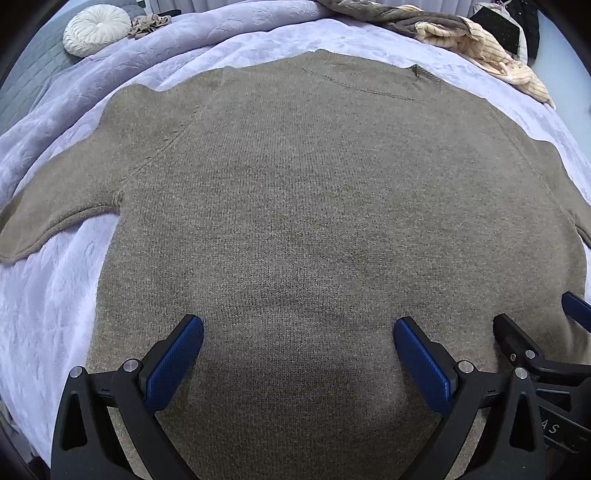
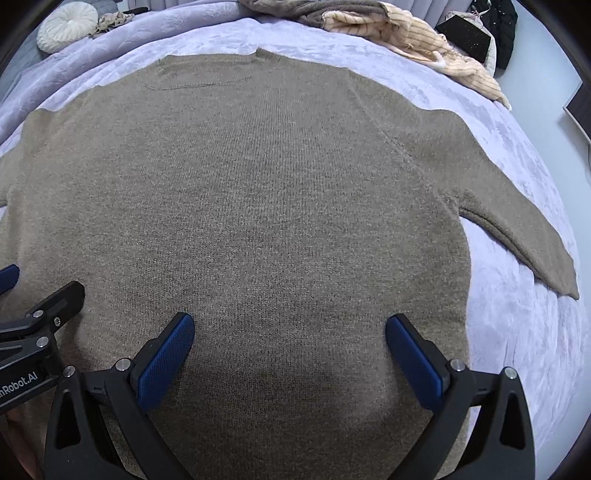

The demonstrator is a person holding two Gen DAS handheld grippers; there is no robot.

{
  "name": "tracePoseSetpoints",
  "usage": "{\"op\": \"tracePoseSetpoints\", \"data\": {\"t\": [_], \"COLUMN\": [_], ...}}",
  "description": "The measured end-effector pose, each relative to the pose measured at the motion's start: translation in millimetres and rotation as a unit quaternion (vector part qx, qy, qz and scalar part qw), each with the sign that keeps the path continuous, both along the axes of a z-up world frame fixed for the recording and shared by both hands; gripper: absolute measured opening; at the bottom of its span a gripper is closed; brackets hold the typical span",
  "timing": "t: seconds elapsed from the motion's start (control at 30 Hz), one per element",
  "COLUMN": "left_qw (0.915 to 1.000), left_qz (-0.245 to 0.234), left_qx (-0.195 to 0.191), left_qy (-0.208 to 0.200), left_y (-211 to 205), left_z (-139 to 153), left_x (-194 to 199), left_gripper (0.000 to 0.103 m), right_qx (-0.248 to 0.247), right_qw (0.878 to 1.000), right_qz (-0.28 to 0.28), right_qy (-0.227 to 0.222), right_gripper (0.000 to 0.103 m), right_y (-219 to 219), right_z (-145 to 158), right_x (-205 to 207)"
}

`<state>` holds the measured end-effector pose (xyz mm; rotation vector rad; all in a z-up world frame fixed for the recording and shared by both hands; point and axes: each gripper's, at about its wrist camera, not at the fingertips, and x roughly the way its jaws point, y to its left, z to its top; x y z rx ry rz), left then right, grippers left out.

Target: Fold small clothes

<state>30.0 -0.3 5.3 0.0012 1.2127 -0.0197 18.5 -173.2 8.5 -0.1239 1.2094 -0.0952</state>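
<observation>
A brown knitted sweater (image 1: 314,192) lies spread flat on a lavender blanket (image 1: 48,302), neckline at the far side, sleeves out to both sides. It fills the right wrist view too (image 2: 258,192). My left gripper (image 1: 298,332) is open and empty above the sweater's lower body. My right gripper (image 2: 290,328) is open and empty, just right of the left one, also above the lower body. The right gripper shows at the right edge of the left wrist view (image 1: 535,339). The left gripper shows at the left edge of the right wrist view (image 2: 40,314).
A heap of other clothes, cream striped and brown (image 1: 461,33), lies at the far right of the bed (image 2: 406,33). A round white cushion (image 1: 96,30) sits at the far left. A black item (image 2: 467,37) lies behind the heap.
</observation>
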Motion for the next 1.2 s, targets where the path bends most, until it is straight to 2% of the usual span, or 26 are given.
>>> {"op": "tracePoseSetpoints", "data": {"t": [0.33,0.43,0.53,0.6,0.7,0.83,1.2], "left_qw": [1.0,0.9999,0.9991,0.9981,0.995,0.9922,0.9921], "left_qz": [-0.004,-0.002,-0.012,-0.026,-0.038,-0.039,-0.038], "left_qx": [0.003,0.001,-0.027,-0.028,-0.025,-0.037,-0.042], "left_qy": [0.007,0.015,0.03,0.049,0.088,0.112,0.112], "left_y": [-5,-3,0,-4,-2,5,12], "left_z": [-4,5,21,25,19,12,-9], "left_x": [-2,-4,-16,-25,-36,-47,-54], "left_gripper": [0.103,0.103,0.103,0.103,0.103,0.103,0.103], "right_qx": [-0.001,0.002,0.004,0.0,-0.005,0.013,-0.005], "right_qw": [1.0,0.999,0.999,0.999,0.998,0.997,0.996], "right_qz": [-0.001,0.001,-0.004,-0.002,0.008,0.017,0.025], "right_qy": [0.028,0.04,0.045,0.045,0.055,0.079,0.087], "right_gripper": [0.103,0.103,0.103,0.103,0.103,0.103,0.103], "right_y": [-4,-5,-8,-8,-8,-2,18], "right_z": [2,4,18,26,29,25,13], "right_x": [10,11,1,-11,-29,-42,-49]}}
